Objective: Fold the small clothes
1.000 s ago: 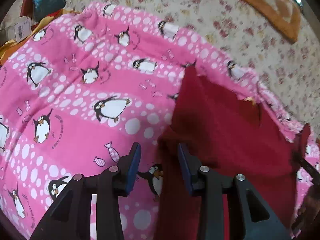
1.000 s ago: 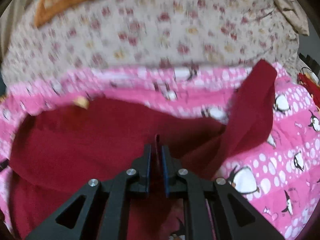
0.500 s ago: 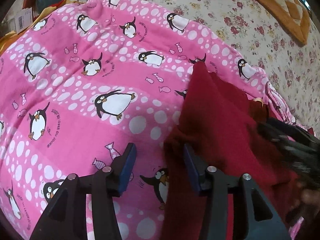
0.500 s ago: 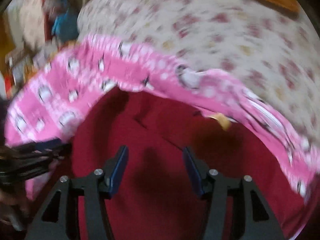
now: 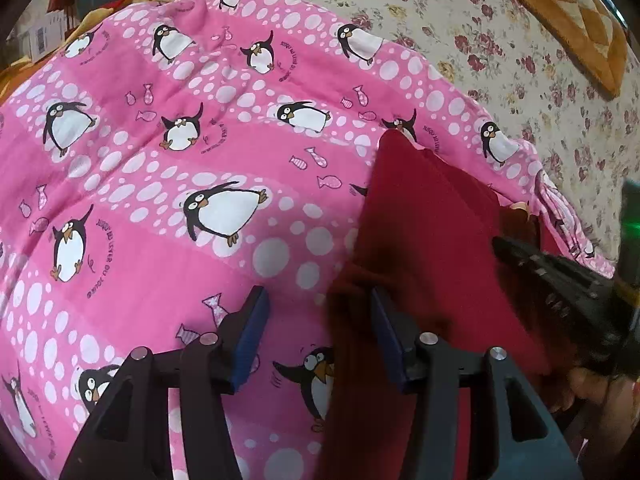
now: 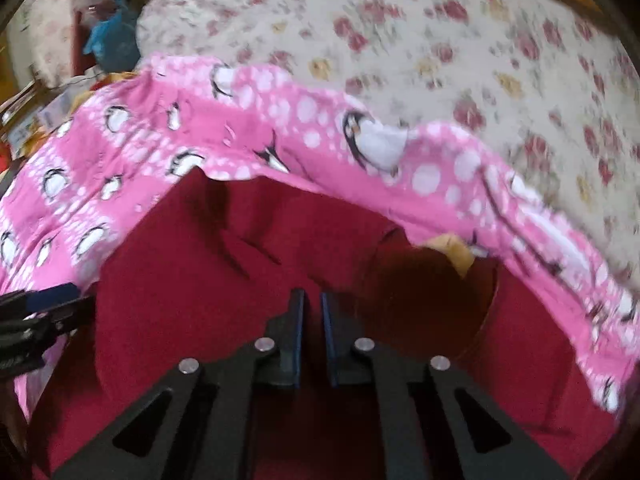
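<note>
Red garment [image 6: 224, 280] lies on the pink penguin blanket [image 5: 168, 208], spread over its right part, with a pointed corner reaching toward the blanket's far edge. Your left gripper [image 5: 316, 332] hangs over the garment's left border; its jaws have just been opening and stand apart, the right blue pad against the red cloth's edge, the left one over bare pink fabric, nothing pinched. Your right gripper [image 6: 311, 328] sits over the middle of the garment with its jaws drawn nearly together; they have just been closing, and you cannot tell whether any cloth is caught in the narrow gap. A floral sheet [image 5: 500, 40] lies beyond the blanket.
</note>
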Motion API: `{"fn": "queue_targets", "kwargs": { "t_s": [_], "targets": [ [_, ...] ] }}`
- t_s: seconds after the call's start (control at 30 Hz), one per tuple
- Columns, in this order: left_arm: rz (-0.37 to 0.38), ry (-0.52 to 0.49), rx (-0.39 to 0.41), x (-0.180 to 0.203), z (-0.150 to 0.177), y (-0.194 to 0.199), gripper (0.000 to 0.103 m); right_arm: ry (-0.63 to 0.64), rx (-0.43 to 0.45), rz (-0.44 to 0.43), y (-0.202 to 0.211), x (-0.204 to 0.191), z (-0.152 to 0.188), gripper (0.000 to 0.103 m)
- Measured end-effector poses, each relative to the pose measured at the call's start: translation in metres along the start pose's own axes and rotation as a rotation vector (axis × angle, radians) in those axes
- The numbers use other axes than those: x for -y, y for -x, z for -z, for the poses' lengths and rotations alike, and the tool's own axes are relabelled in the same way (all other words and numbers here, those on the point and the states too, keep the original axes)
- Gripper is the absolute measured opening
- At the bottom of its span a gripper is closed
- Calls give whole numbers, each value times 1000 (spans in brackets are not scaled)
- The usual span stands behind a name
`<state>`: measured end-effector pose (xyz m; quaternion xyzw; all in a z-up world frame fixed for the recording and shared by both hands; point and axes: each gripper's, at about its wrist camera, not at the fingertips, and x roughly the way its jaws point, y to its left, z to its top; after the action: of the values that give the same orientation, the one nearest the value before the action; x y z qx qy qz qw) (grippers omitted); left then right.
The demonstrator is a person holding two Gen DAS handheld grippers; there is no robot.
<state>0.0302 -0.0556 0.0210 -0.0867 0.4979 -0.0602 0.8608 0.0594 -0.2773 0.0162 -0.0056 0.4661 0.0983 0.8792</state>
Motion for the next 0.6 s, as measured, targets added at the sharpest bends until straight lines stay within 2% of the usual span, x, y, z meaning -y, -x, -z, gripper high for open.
{"fn": "queue_targets", "kwargs": {
  "t_s": [0.07, 0.13, 0.17, 0.2, 0.27, 0.4, 0.5, 0.6],
  "targets": [
    [-1, -3, 0, 0, 1, 1, 31, 31, -17, 28, -4, -8, 2, 15],
    [-2, -5, 2, 0, 1, 2, 31, 31, -15, 30, 5, -10, 3, 29],
    [-3, -5, 2, 0, 1, 3, 31, 17, -10, 21, 13, -10, 4, 42],
    [-5, -5, 4, 0, 1, 3, 31, -2, 14, 12, 27, -9, 8, 47],
    [-8, -4, 8, 1, 1, 5, 31, -15, 53, -11, 50, -9, 18, 48],
    [-8, -12, 25, 4, 3, 13, 31, -34, 46, -22, 68, -9, 40, 48],
    [-19, -46, 57, 12, 5, 19, 31, -61, -54, 63, 52, -3, 60, 48],
    [-15, -77, 80, 19, 7, 24, 31, -148, -40, 29, 63, 9, 69, 48]
  ]
}}
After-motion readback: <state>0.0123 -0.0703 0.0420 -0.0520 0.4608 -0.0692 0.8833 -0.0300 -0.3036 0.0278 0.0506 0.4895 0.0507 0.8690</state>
